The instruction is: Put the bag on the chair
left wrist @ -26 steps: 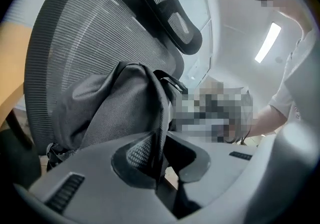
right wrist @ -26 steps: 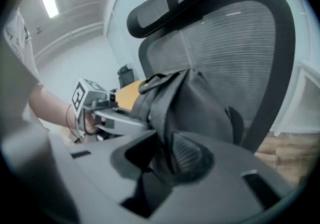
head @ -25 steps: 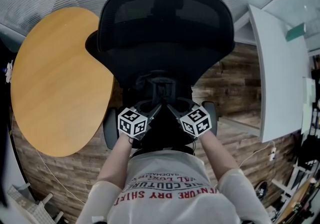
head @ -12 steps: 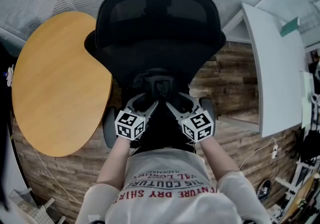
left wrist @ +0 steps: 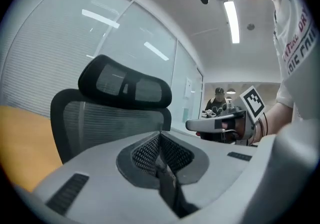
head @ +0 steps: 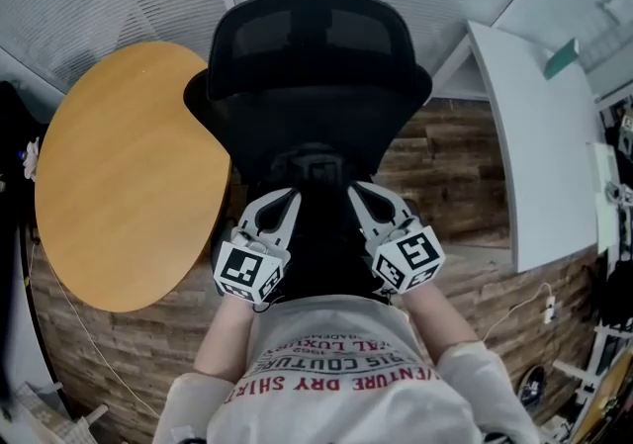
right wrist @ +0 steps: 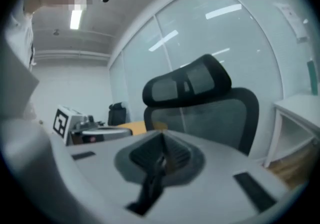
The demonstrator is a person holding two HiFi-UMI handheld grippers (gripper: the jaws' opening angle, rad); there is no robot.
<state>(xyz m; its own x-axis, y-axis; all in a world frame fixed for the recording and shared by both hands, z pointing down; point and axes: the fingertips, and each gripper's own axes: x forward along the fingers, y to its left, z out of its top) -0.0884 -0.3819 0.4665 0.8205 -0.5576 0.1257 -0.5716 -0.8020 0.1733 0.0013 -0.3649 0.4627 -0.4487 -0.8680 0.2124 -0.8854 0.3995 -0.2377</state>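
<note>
A black mesh office chair (head: 316, 86) stands right in front of me, its back and headrest filling both gripper views (left wrist: 115, 113) (right wrist: 210, 113). On its seat, between my grippers, lies a black mass that I take for the bag (head: 321, 239); black on black hides its outline. My left gripper (head: 285, 197) (left wrist: 160, 135) is over the seat's left side and my right gripper (head: 358, 193) (right wrist: 161, 140) over its right side, both near my body and pointing at the backrest. Both sets of jaws are shut, pads meeting, with only a dark slit between them.
A round wooden table (head: 119, 175) stands left of the chair and a white desk (head: 534, 145) to the right. A glass wall with blinds is behind the chair. The floor is wood planks with a cable (head: 539, 299) at right. A person (left wrist: 218, 101) stands far off.
Both grippers have drawn back from the rear of the seat toward my body. Their tips, which pointed together a second ago, are now apart. The chair has not moved.
</note>
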